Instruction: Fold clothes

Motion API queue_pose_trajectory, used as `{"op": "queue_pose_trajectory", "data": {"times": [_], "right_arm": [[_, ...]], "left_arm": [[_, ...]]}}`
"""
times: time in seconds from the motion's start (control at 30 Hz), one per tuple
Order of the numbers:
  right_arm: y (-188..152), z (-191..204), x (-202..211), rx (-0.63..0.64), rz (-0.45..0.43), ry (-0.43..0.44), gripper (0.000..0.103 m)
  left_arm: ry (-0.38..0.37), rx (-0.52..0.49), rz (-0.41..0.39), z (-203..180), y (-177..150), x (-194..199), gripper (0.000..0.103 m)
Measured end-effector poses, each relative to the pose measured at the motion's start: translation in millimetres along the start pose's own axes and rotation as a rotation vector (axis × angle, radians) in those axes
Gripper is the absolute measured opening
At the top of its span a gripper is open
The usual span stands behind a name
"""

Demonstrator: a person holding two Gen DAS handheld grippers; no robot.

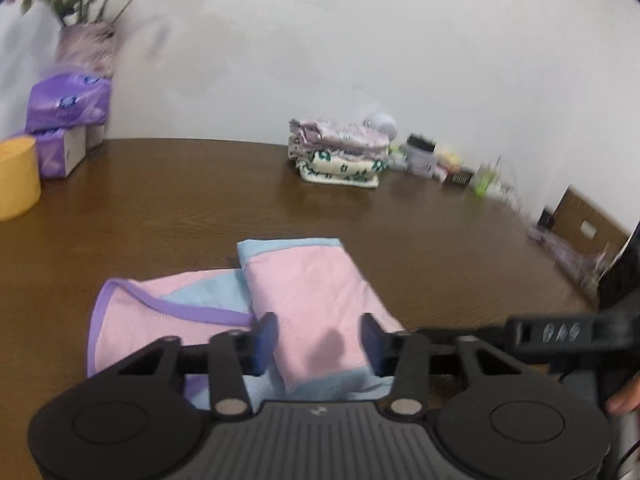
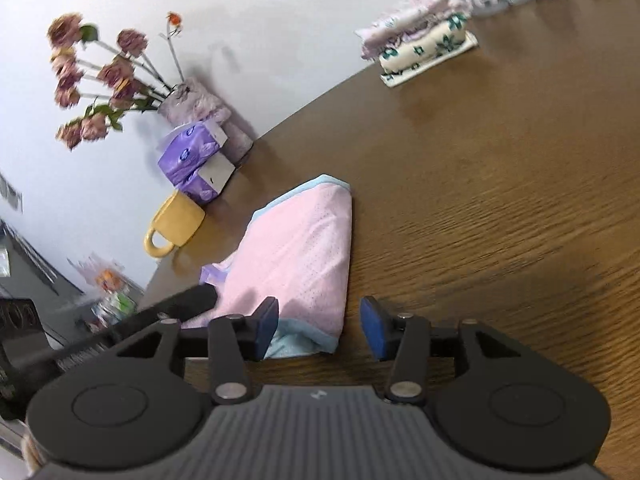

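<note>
Left tongs point(image 1: 320, 338): nearest the lens at the bottom of the left wrist view, blue pads apart; the folded garment lies between and under them, but whether a pad presses it cannot be told, since the black body hides the cloth's near end.
Right tongs point(image 2: 320, 328): bottom of the right wrist view, pads apart; the left pad overlaps the garment's near corner, the right pad stands over bare wood.
Desk point(image 1: 440, 240): brown wood grain, filling the middle of both views, its far edge against a white wall.
Garment point(image 1: 308, 292): pink cloth with light blue trim, folded into a long panel at lower centre; a purple-edged pink part spreads to its left, partly tucked under it.
Folded stack point(image 1: 340, 156): upper centre against the wall, pale floral pieces piled, patterns blurred.
Flower vase point(image 2: 192, 100): upper left in the right wrist view, blooms smeared by motion.
Tissue packs point(image 2: 192, 160): purple, just below the vase.
Yellow mug point(image 2: 176, 224): left of the garment; cut by the frame edge in the left wrist view.
Clutter point(image 1: 440, 160): small items right of the stack, too blurred to name.
Fingertip point(image 1: 622, 402): at the lower right edge, mostly cut off.
</note>
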State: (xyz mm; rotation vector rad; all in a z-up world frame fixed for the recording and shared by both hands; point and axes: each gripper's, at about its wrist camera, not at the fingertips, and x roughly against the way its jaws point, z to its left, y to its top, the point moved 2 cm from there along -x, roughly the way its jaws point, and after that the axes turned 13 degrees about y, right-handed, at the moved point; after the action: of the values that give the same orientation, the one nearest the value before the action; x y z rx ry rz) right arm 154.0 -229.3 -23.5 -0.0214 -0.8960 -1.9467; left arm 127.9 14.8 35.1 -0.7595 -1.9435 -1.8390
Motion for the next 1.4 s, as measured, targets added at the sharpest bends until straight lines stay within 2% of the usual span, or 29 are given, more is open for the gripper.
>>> {"op": "queue_pose_trajectory", "data": {"times": [0.17, 0.23, 0.3, 0.43, 0.6, 0.73, 0.77, 0.87, 0.97, 1.07, 1.23, 1.4], "right_arm": [[17.7, -8.4, -13.3, -0.043, -0.015, 0.003, 0.046], [26.3, -12.5, -20.6, -0.051, -0.003, 0.0, 0.046], [31.3, -17.3, -27.5, -0.064, 0.01, -0.006, 0.046], [36.7, -24.9, -36.8, -0.088, 0.013, 0.028, 0.045], [35.6, -25.6, -45.3, -0.089, 0.012, 0.066, 0.04], [32.7, -22.8, -47.7, -0.077, 0.002, 0.062, 0.04], [31.7, -21.6, -48.0, -0.068, 0.001, 0.058, 0.036], [28.1, -19.8, -50.5, -0.055, 0.001, 0.024, 0.019], [24.7, -18.9, -50.1, -0.065, -0.016, 0.005, 0.016], [20.9, -13.3, -51.7, -0.039, -0.025, -0.037, 0.009], [17.7, -0.8, -55.4, 0.038, -0.02, -0.106, 0.006], [21.3, 10.1, -56.4, 0.115, 0.026, -0.166, 0.005]], "left_arm": [[0.022, 0.029, 0.008, 8.1, 4.9, -6.9, 0.04], [0.023, 0.046, -0.005, 15.4, 6.4, -3.5, 0.045], [0.021, 0.059, -0.011, 25.4, 8.0, -0.5, 0.056], [-0.009, 0.055, -0.016, 47.7, 12.1, 4.9, 0.056], [-0.055, -0.052, -0.012, 64.7, 15.9, 7.9, 0.056], [-0.044, -0.147, 0.018, 72.2, 18.8, -1.1, 0.057], [-0.038, -0.161, 0.03, 74.8, 19.6, -4.7, 0.058], [-0.022, -0.132, 0.067, 85.1, 20.4, -15.2, 0.06], [0.015, -0.048, 0.071, 94.6, 17.8, -21.6, 0.06], [0.018, 0.009, 0.086, 99.1, 15.8, -25.9, 0.06], [0.046, 0.027, 0.097, 101.7, 14.6, -30.0, 0.06], [0.025, 0.036, 0.131, 99.2, 12.3, -32.8, 0.061]]}}
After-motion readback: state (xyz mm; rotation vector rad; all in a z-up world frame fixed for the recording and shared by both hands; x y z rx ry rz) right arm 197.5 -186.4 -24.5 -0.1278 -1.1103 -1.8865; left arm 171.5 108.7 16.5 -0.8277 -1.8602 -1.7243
